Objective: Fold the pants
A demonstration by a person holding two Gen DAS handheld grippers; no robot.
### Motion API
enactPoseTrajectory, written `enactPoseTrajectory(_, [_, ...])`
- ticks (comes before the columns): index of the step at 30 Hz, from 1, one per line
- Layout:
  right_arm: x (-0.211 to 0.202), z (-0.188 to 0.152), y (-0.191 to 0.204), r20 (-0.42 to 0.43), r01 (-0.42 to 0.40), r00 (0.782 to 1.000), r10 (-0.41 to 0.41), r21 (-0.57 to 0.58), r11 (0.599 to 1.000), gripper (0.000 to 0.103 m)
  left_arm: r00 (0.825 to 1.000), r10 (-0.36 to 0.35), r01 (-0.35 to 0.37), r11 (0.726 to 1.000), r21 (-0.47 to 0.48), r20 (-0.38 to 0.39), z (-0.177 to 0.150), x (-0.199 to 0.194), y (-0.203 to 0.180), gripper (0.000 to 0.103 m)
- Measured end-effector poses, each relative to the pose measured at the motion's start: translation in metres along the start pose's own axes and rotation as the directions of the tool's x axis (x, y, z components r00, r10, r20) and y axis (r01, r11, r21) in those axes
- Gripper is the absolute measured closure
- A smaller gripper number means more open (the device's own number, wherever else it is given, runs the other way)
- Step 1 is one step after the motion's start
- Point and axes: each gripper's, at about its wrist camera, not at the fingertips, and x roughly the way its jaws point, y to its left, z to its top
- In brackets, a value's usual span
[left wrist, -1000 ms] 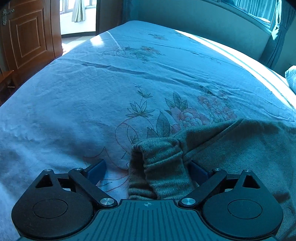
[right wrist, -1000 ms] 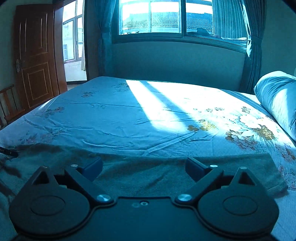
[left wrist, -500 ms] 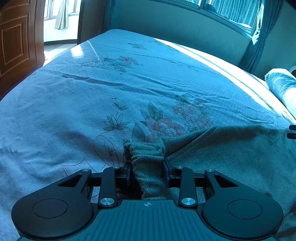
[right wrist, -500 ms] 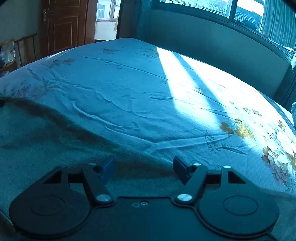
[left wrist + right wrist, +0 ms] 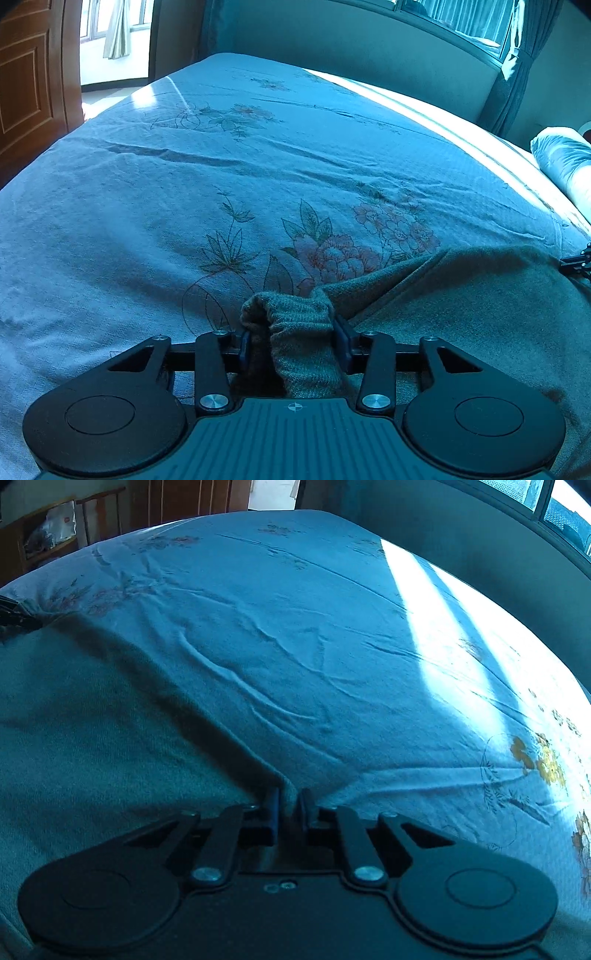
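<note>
left wrist view: pants on floral bedsheet beside wooden door

Two claws, one pants, one bed, one pillow

Home bedroom: bed, pillow.

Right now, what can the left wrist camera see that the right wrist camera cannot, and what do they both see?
Only the left wrist view shows the left tool clamped on a bunched ribbed cuff of the pants, a pink flower print and a pillow.

Only the right wrist view shows the right tool pinched shut on the pants' edge, a yellow flower print and a wooden chair.

Both show the grey-green pants on the blue floral bedsheet in a band of sunlight.
</note>
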Motion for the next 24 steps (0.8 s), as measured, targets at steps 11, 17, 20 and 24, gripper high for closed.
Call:
enactPoseTrajectory(11, [-0.147, -0.028, 0.039, 0.178, 0.062, 0.983, -0.054, -0.041, 0.997, 0.103, 0.954, -0.157, 0.131, 0.984, 0.117, 0.256, -0.006, -0.097, 0.003, 0.081])
enactPoseTrajectory(17, [-0.227, -0.087, 0.105, 0.232, 0.094, 0.971, -0.066, -0.109, 0.99, 0.103, 0.906, -0.238, 0.194, 0.968, 0.156, 0.349, -0.051, -0.174, 0.004, 0.083])
enactPoseTrajectory(20, [-0.239, -0.129, 0.15, 0.254, 0.151, 0.961, -0.11, -0.149, 0.977, 0.093, 0.925, -0.2, 0.165, 0.977, 0.135, 0.322, -0.088, -0.198, 0.006, 0.081])
enactPoseTrajectory(24, [-0.243, -0.18, 0.172, 0.237, 0.115, 0.964, -0.118, 0.028, 0.993, 0.092, 0.969, -0.091, 0.079, 0.995, 0.06, 0.23, -0.137, -0.217, 0.009, 0.07])
